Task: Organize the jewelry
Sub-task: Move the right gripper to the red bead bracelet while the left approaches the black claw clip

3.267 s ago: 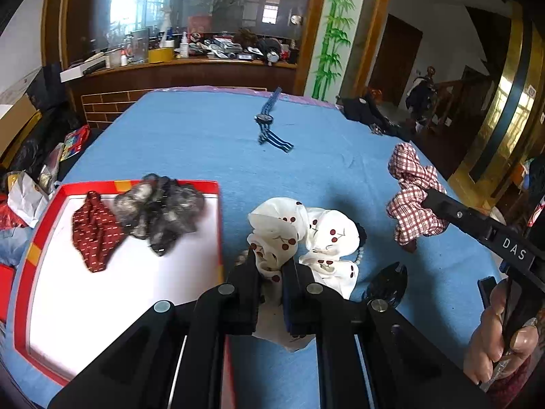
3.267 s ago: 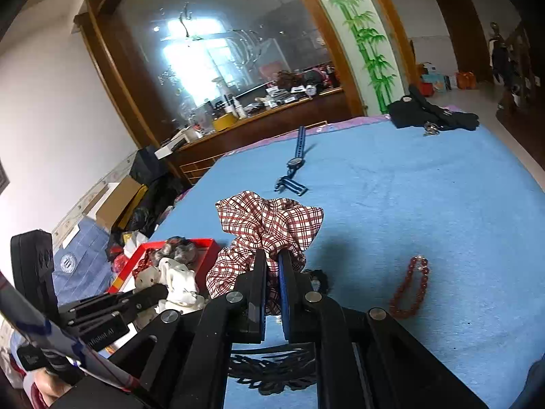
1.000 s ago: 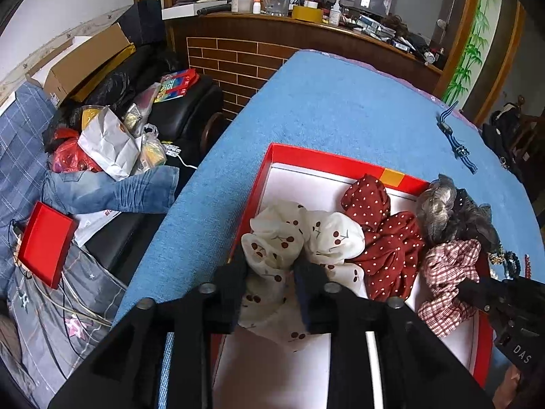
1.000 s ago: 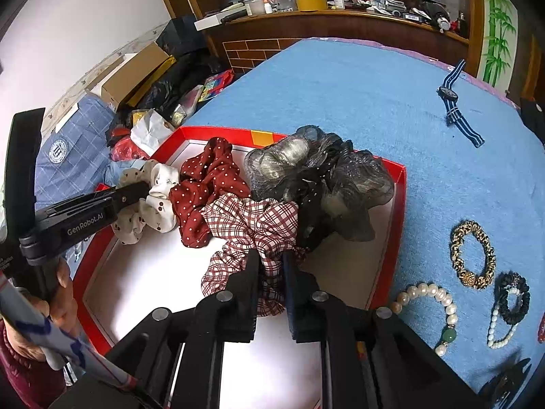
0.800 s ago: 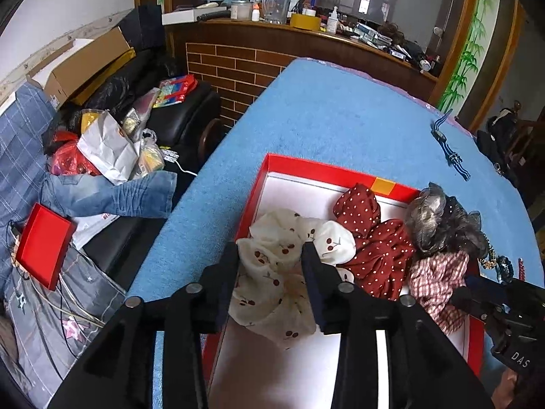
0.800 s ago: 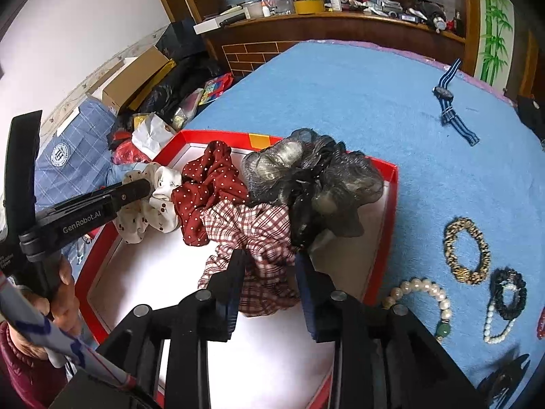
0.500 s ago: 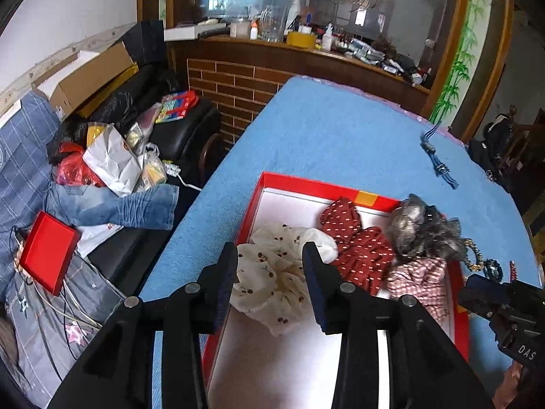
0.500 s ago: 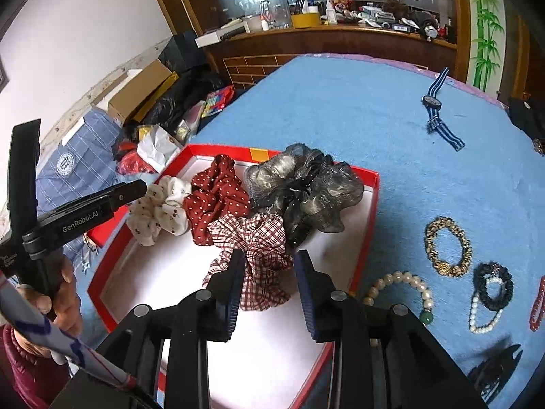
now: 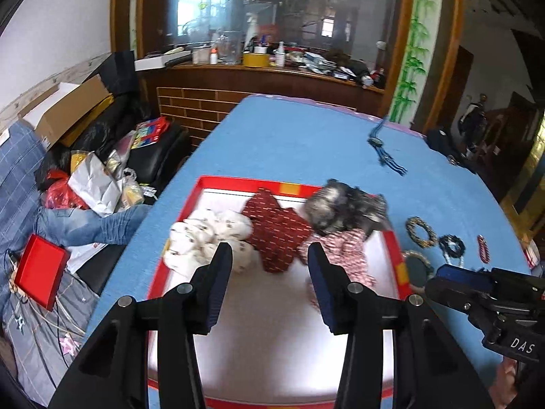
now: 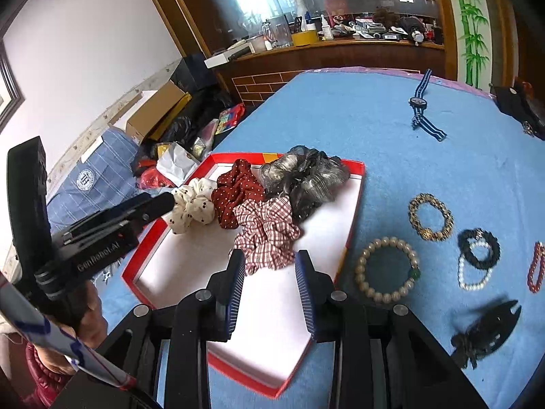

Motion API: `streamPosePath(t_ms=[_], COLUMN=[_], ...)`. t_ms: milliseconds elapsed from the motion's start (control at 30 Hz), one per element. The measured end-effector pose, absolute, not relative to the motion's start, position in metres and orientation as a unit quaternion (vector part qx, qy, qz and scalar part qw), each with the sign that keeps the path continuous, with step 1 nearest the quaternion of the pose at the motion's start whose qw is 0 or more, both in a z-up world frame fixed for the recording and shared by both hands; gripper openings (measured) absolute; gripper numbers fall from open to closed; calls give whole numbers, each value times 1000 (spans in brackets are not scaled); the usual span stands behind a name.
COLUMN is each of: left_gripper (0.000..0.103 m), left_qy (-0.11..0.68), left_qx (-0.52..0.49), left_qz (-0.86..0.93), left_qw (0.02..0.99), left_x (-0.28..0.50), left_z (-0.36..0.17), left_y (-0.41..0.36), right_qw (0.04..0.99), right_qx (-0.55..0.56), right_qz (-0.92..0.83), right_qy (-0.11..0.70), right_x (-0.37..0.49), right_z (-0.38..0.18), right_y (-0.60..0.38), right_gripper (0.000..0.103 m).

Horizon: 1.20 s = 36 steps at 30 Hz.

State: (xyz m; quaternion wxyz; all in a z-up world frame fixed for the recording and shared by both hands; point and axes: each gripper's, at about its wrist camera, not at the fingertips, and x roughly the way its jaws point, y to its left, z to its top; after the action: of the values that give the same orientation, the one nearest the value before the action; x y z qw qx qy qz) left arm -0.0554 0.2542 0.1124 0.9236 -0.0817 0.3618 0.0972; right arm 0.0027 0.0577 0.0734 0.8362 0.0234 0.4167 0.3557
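Both claws, left claw (image 9: 269,264) and right claw (image 10: 269,274), spread wide, empty, above red tray (image 10: 354,211) holding scrunchies (image 10: 265,235). Next, probably: reach right of tray for pearl bracelet (image 10: 386,274), pinch one bead strand.

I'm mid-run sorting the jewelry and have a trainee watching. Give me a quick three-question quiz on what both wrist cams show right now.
1. True or false: the right claw is shut on the plaid scrunchie.
2. How many scrunchies lie in the red box?
3. Which lies nearest the box's right wall: A) striped watch, B) cream bead bracelet, C) red bracelet?

Key:
1. False; both the right and the left claw are open and hold nothing.
2. Four: white cherry-print, dark red dotted, grey-black, plaid.
3. B.
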Motion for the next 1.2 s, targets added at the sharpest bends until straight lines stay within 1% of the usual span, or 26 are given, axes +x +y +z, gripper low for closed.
streamPosePath(t_ms=[533, 867, 933, 1033, 1133, 1200], left_gripper=[46, 48, 52, 55, 63, 66], left_qy=[370, 382, 386, 390, 392, 390], left_qx=[-40, -14, -9, -1, 9, 22], left_qz=[57, 6, -14, -53, -90, -115], left_qw=[926, 924, 922, 919, 916, 914], left_x=[-55, -48, -44, -39, -33, -29], left_z=[113, 105, 102, 99, 98, 98], left_y=[182, 127, 112, 85, 59, 39], right_qw=[862, 882, 884, 889, 883, 877], right_qx=[91, 136, 153, 165, 196, 220], right_qz=[318, 250, 231, 186, 153, 135], right_qy=[385, 375, 375, 385, 397, 406], right_x=[4, 31, 40, 55, 70, 77], right_z=[91, 85, 79, 63, 42, 35], right_y=[-37, -128, -149, -177, -205, -220], right_gripper=[33, 33, 33, 33, 33, 33])
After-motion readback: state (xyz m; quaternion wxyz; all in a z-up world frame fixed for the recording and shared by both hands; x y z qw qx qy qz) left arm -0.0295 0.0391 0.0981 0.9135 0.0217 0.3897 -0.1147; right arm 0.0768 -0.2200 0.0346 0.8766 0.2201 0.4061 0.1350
